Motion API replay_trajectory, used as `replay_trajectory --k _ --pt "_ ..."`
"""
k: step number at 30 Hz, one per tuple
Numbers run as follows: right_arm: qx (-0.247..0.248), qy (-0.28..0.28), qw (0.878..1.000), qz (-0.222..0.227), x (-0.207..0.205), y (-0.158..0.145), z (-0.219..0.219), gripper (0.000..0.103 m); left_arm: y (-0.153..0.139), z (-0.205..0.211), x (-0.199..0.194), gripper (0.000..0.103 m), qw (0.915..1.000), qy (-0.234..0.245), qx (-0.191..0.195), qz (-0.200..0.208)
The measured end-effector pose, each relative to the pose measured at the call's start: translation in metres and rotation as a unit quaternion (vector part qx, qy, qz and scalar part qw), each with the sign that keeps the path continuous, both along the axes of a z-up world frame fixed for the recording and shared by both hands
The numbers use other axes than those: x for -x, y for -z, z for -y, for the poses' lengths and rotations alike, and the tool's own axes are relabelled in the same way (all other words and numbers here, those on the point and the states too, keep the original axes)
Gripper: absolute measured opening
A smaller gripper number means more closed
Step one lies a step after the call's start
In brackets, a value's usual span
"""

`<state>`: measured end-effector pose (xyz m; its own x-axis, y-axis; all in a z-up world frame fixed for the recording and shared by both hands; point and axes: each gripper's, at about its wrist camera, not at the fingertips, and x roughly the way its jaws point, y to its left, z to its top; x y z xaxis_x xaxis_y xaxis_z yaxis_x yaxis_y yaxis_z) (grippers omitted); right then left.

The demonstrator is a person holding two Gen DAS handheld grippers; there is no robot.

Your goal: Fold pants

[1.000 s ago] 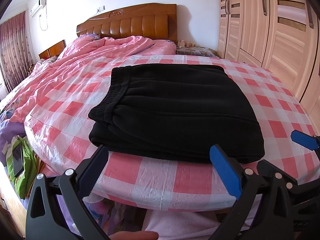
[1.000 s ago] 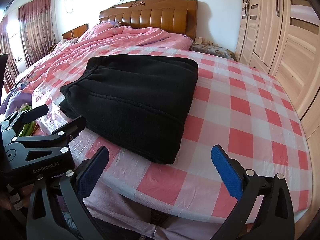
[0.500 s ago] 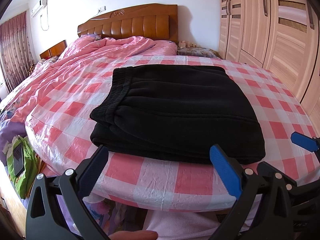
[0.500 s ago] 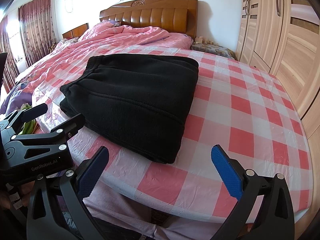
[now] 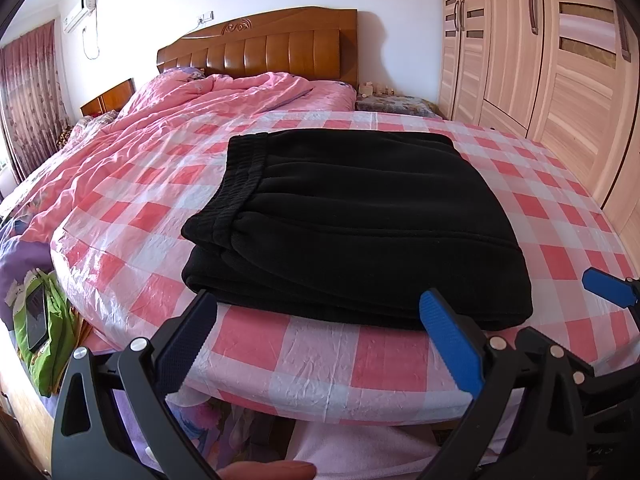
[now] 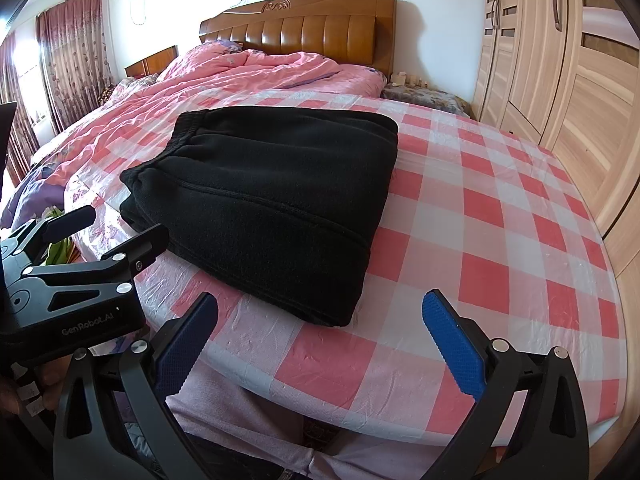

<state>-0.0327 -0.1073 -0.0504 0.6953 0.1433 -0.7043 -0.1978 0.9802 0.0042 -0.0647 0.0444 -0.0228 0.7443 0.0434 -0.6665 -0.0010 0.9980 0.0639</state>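
The black pants (image 5: 352, 216) lie folded in a flat rectangle on the pink checked sheet (image 5: 152, 216), waistband at the left. They also show in the right wrist view (image 6: 272, 196). My left gripper (image 5: 320, 332) is open and empty, held just short of the pants' near edge. My right gripper (image 6: 320, 332) is open and empty, near the pants' front right corner. The left gripper's body (image 6: 76, 280) shows at the left of the right wrist view. A blue fingertip (image 5: 608, 288) of the right gripper shows at the right of the left wrist view.
A rumpled pink duvet (image 5: 192, 112) covers the head of the bed below a wooden headboard (image 5: 260, 48). A wooden wardrobe (image 5: 552, 48) stands along the right. A green bag (image 5: 40, 320) lies on the floor at the left. The bed's near edge (image 5: 320, 400) is close to me.
Both views have drifted very slightly; the pants sit a touch lower in frame. Both grippers stay open and nothing has been taken hold of.
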Motion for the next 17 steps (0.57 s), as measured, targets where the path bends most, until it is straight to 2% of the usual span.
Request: replay_trajectory --k 9,17 --pt "-0.001 0.0 1.0 -0.001 0.0012 0.0023 -0.0001 0.099 0.0001 0.0022 -0.0038 0.101 0.9996 -0.022 -0.014 0.007" --pt "-0.002 0.0 1.0 -0.001 0.0011 0.0018 0.0004 0.098 0.0039 -0.0007 -0.0067 0.101 0.9998 -0.019 0.007 -0.006"
